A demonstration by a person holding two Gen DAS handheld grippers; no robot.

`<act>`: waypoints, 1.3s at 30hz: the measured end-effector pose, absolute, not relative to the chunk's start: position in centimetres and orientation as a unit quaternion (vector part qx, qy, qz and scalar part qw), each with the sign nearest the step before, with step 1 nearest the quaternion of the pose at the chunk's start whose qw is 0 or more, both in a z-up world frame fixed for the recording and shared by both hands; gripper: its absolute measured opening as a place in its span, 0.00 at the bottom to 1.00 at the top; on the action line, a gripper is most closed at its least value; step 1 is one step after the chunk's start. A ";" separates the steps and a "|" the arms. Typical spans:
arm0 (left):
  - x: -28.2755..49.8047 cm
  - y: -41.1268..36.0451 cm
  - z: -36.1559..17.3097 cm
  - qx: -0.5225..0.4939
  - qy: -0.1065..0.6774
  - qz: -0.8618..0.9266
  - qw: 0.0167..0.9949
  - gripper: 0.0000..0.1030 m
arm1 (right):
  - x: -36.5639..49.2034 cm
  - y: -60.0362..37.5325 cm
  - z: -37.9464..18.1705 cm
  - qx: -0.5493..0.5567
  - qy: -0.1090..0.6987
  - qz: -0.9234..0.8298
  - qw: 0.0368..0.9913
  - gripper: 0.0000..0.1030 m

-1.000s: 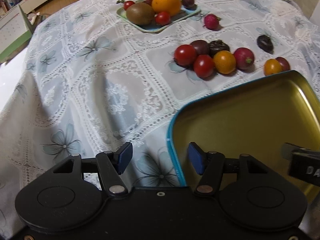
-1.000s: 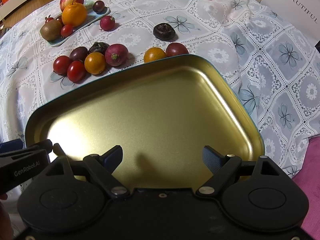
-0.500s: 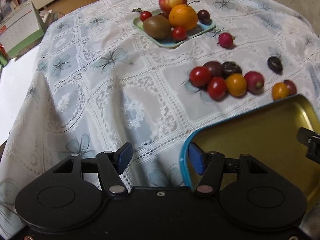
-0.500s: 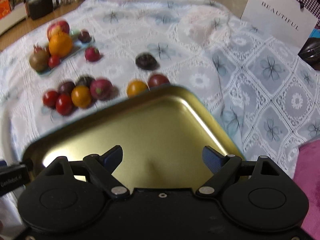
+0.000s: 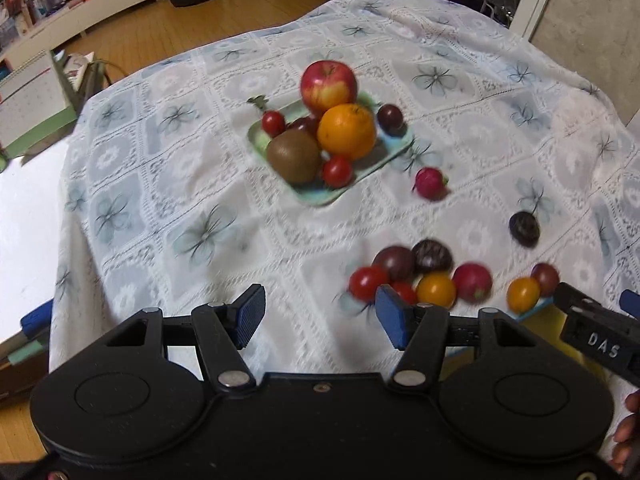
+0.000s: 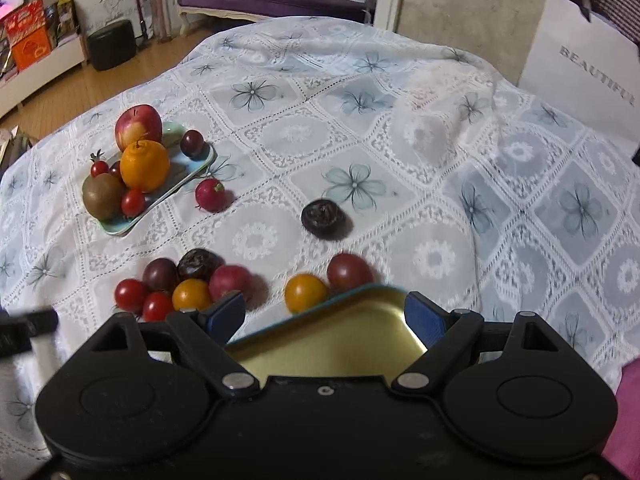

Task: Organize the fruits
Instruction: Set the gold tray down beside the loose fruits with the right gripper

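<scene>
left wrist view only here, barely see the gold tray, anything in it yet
Observer: No; the part of the gold tray seen from the right wrist is bare, the rest hidden under the right gripper.
Operator: its fingers gripping the tray
Observer: No, the fingers stand wide apart, holding nothing.
Operator: anything further right
Observer: A white bag printed BEAUTIFUL stands by the cloth at its far right edge.

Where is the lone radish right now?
In the right wrist view the lone radish lies on the tablecloth, left of centre, just right of the green tray.
</scene>
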State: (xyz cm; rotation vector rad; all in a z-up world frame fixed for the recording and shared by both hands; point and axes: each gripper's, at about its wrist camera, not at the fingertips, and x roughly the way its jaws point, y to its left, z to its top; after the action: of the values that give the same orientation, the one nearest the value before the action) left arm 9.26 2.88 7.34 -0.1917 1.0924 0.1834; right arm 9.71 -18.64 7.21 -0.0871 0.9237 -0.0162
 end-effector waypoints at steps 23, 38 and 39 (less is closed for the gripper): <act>17.1 2.0 4.5 -0.114 0.559 0.046 0.820 0.61 | 18.6 -22.1 4.6 0.040 0.479 0.018 0.877 0.85; 16.4 3.1 3.1 -0.127 0.569 0.065 0.810 0.61 | 14.9 -15.3 1.7 -0.027 0.515 0.138 0.845 0.41; 16.4 3.1 3.1 -0.127 0.569 0.064 0.810 0.61 | 15.1 -15.2 1.3 -0.024 0.525 0.143 0.839 0.22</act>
State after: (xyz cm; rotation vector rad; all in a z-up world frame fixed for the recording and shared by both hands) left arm 16.42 3.08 3.07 -0.2716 1.2158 0.1373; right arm 15.14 -15.21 1.32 -0.0502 1.1092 0.3031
